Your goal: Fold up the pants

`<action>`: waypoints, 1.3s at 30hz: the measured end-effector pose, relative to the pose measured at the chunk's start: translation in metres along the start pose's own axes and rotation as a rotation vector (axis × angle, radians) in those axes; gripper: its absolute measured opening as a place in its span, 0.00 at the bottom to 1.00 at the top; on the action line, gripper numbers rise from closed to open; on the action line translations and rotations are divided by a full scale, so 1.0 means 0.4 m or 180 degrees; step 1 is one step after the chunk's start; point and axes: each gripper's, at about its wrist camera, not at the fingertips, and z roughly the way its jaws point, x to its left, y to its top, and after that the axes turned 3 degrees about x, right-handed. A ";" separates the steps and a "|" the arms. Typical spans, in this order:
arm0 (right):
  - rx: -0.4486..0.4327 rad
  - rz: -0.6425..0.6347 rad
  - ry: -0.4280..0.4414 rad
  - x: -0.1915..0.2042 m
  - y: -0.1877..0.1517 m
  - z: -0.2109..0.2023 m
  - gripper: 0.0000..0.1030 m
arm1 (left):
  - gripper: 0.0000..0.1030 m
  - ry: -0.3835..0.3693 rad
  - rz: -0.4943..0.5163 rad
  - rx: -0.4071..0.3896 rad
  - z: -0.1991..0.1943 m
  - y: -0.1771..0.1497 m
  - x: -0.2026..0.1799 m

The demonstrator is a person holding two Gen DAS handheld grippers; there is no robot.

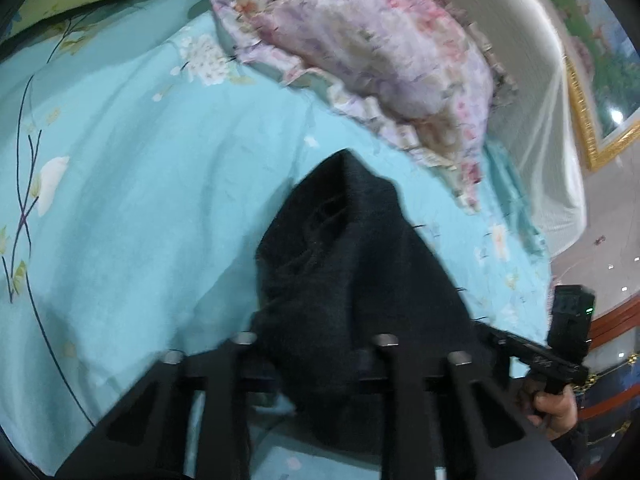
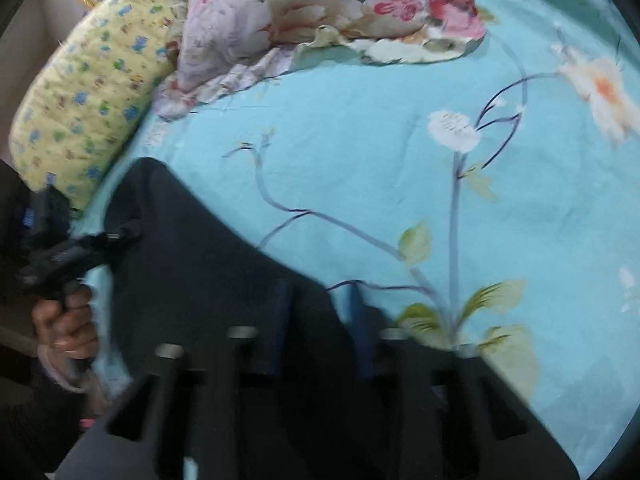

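The black pants (image 1: 352,280) are held above a turquoise floral bedsheet (image 1: 140,200), gathered into a peaked bunch in the left wrist view and spread as a broad dark sheet across the lower left of the right wrist view. The left gripper (image 1: 320,364) is seen closed down on the dark cloth, which fills the narrow gap between its fingers, so that one edge of the garment is pinched fast. The right gripper (image 2: 320,320) is likewise drawn nearly closed, with the fabric's edge caught between its blue-lined fingers (image 2: 282,320). A grip at two separate points appears to be chosen so that the cloth can be stretched between them and laid flat on the sheet before any fold is made; that is a judgement from the taut span seen in the right wrist view. Both tools are angled downward toward the bed, presumably so the pants can be lowered onto it. A purple floral quilt (image 1: 372,64) and a yellow cartoon-print pillow (image 2: 88,92) are heaped at the far side, well apart from the pants, which leaves the open middle of the sheet for folding. Each tool is gripped by a hand (image 2: 66,328) at its handle.
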 end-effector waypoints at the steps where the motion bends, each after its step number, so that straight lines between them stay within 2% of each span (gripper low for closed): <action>1: -0.0028 -0.0003 -0.0025 0.003 -0.003 -0.003 0.16 | 0.18 -0.0001 0.0026 -0.0070 -0.015 -0.004 -0.009; 4: -0.0140 -0.0103 -0.0152 0.029 -0.014 -0.021 0.14 | 0.17 -0.0075 0.0074 -0.0246 -0.086 -0.022 -0.037; 8: -0.0403 -0.0122 -0.0194 0.058 -0.004 -0.071 0.13 | 0.16 -0.0342 0.0084 -0.0487 -0.213 -0.053 -0.054; 11: -0.0583 -0.0206 -0.0111 0.091 0.002 -0.097 0.13 | 0.16 -0.0345 0.0147 -0.0579 -0.267 -0.070 -0.048; 14: -0.0658 -0.0414 -0.0162 0.133 0.003 -0.083 0.13 | 0.16 -0.0265 0.0106 -0.0542 -0.252 -0.068 -0.008; 17: -0.0655 -0.0432 -0.0105 0.135 -0.001 -0.044 0.13 | 0.16 -0.0230 0.0046 -0.0468 -0.204 -0.063 0.051; 20: -0.0682 -0.0484 -0.0186 0.137 -0.010 -0.011 0.13 | 0.17 -0.0093 0.0047 -0.0364 -0.154 -0.064 0.076; 23: -0.0677 -0.0511 -0.0220 0.135 -0.022 0.009 0.15 | 0.23 0.0118 0.0071 -0.0328 -0.134 -0.072 0.085; 24: -0.0709 -0.0498 -0.0227 0.134 -0.027 0.005 0.19 | 0.27 0.0155 0.0058 -0.0343 -0.141 -0.075 0.088; 26: -0.0778 -0.0428 -0.0294 0.129 -0.036 -0.018 0.36 | 0.34 0.0210 0.0029 -0.0419 -0.163 -0.079 0.091; 28: -0.0919 -0.0323 -0.0295 0.122 -0.052 -0.065 0.44 | 0.42 0.0302 0.0030 -0.0541 -0.208 -0.088 0.092; 34: -0.1251 -0.0070 -0.0269 0.095 -0.146 -0.216 0.48 | 0.51 0.0394 0.0208 -0.0798 -0.309 -0.099 0.035; 39: -0.1395 0.0162 -0.0339 0.059 -0.253 -0.291 0.54 | 0.55 0.0302 0.0544 -0.0727 -0.298 -0.113 -0.073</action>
